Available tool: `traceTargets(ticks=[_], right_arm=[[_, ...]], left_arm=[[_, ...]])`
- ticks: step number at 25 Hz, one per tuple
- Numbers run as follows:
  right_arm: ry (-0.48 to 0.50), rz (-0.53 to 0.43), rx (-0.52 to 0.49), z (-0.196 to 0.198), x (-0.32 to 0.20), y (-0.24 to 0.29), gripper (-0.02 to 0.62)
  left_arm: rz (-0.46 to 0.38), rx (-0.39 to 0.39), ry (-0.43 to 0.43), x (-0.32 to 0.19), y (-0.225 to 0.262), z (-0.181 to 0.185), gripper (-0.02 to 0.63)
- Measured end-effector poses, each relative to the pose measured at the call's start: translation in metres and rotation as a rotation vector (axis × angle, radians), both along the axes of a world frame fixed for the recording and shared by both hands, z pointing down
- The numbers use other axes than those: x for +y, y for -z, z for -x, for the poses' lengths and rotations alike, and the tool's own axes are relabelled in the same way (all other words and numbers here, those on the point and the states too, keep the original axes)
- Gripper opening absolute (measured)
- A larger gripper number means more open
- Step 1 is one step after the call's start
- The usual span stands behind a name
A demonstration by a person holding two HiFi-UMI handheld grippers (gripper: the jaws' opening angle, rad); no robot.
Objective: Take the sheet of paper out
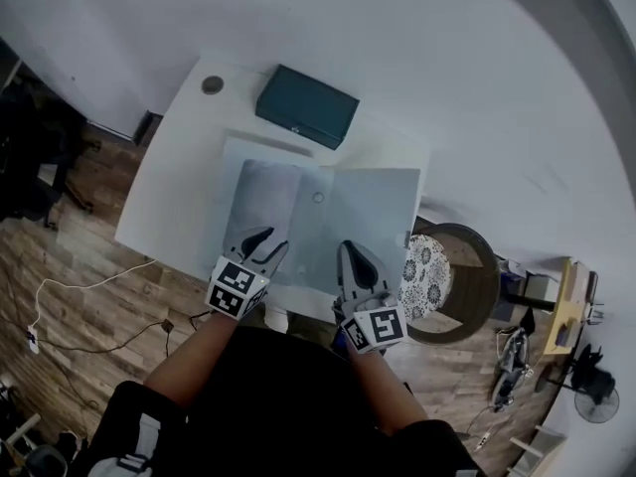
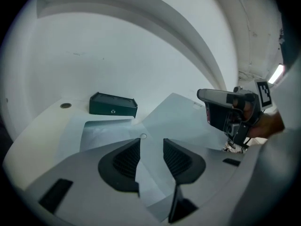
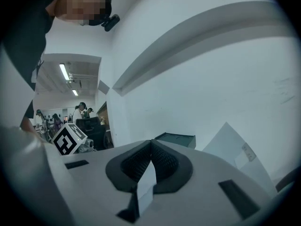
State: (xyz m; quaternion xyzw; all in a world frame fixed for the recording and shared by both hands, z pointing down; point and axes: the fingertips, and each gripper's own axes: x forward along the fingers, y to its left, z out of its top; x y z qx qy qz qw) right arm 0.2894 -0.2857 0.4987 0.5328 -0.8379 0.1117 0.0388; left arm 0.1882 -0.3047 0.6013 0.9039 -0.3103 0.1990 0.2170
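An open folder [image 1: 298,217] is spread on a table [image 1: 169,197], the sheet of paper [image 1: 234,157] showing at its left half. Its near edge is pinched by the closed right gripper [image 1: 354,254]; the left gripper [image 1: 266,242] is held narrowly apart over it.

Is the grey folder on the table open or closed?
Open. The folder lies spread in two halves, a crease between; the right gripper is shut on the right half's near edge.

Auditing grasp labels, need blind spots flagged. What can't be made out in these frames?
- Right gripper view: right gripper shut on a pale sheet edge; paper or folder flap unclear, the gripper's body hides the rest.
- Head view: round thing at the table's far corner, too small to identify.
- Right gripper view: label on the folder, print too small to read.
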Motion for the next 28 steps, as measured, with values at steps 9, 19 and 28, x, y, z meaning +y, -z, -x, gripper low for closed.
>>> traceTargets(ticks=[9, 19, 28], right_arm=[[0.162, 0.07, -0.058, -0.023, -0.017, -0.022, 0.009], [0.173, 0.113, -0.043, -0.04, -0.021, -0.051, 0.009], [0.167, 0.123, -0.057, -0.05, -0.022, -0.056, 0.009]], left_arm=[[0.071, -0.193, 0.099, -0.013, -0.039, -0.026, 0.144], [0.163, -0.406, 0.08, -0.015, -0.094, -0.029, 0.146], [0.227, -0.563, 0.03, -0.014, -0.125, -0.027, 0.144]])
